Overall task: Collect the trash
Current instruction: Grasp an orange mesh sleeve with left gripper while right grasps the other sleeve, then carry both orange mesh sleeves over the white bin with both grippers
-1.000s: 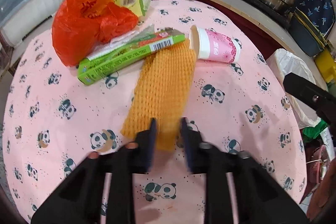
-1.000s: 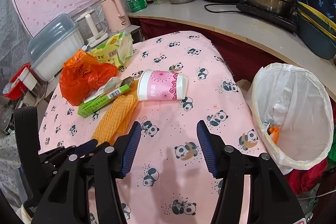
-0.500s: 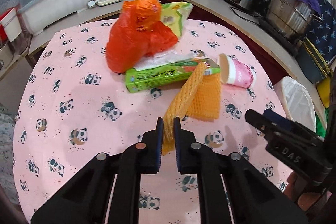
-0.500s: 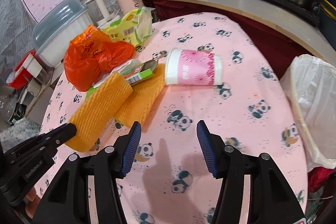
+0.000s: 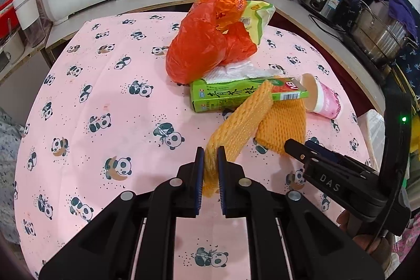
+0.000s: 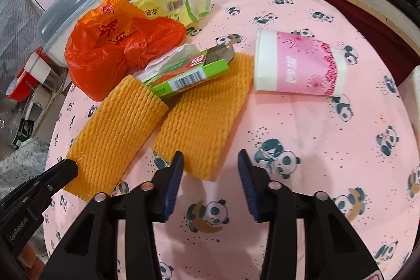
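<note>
My left wrist view: steep down, close over table [image 5: 105, 85]. Right: same; both share foam net [image 5: 236, 127] [image 6: 113, 133].

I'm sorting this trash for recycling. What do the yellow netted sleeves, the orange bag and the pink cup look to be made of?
Yellow netted sleeves: probably soft foam mesh, matte; one bends in the left gripper.
Orange bag: thin plastic film, glossy and crinkled.
Pink cup: likely paper, with a printed wrap and white rim.

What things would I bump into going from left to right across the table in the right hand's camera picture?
Orange plastic bag → lifted yellow foam net held by the left gripper → green box → pink paper cup.
</note>
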`<state>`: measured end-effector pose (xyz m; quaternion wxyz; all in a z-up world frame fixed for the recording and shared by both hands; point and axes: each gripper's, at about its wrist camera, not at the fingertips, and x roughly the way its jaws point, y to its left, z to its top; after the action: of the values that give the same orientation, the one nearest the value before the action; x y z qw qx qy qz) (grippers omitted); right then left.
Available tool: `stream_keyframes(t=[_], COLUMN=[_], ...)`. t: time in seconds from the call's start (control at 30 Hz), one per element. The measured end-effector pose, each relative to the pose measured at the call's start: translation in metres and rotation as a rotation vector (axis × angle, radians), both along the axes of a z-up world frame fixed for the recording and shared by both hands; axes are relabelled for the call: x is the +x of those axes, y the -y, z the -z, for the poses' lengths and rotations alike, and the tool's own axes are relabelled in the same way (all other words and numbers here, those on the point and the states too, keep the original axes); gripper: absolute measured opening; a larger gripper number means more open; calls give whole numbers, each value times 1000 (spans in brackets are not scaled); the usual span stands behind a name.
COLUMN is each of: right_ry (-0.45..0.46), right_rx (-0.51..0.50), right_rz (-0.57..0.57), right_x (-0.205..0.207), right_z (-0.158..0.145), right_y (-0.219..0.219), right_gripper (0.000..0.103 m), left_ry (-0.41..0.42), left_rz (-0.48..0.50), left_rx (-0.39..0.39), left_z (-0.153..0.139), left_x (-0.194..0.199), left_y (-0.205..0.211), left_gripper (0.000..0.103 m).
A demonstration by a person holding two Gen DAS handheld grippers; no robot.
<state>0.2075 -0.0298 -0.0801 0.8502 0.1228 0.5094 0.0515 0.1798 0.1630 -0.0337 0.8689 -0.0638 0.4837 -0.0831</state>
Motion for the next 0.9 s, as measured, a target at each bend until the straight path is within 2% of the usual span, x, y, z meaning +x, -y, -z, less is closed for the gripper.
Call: stream_keyframes(t=[0.03,0.13,0.27,0.57,0.9], right_ry=[0,15,57,207,335], right_rx=[0,-10,-7,24,29], right_rz=[-6,-21,-13,25,112], right_x=[0,-1,-8,-40,-77], right_z=[0,-4,-20,-85,-139], right_y=[-2,-7,-4,20,69], right_gripper=[21,10,9,9,9], left_ry=[-1,0,8,59,136], left_rz=[-1,-1,3,26,114], left_rx=[-1,-2,-10,-36,-50], left_z=[0,0,-4,-30,-69], left_x=[0,1,-2,-18,-36], left_y=[0,-1,1,11,55], left_gripper=[10,10,10,10,10])
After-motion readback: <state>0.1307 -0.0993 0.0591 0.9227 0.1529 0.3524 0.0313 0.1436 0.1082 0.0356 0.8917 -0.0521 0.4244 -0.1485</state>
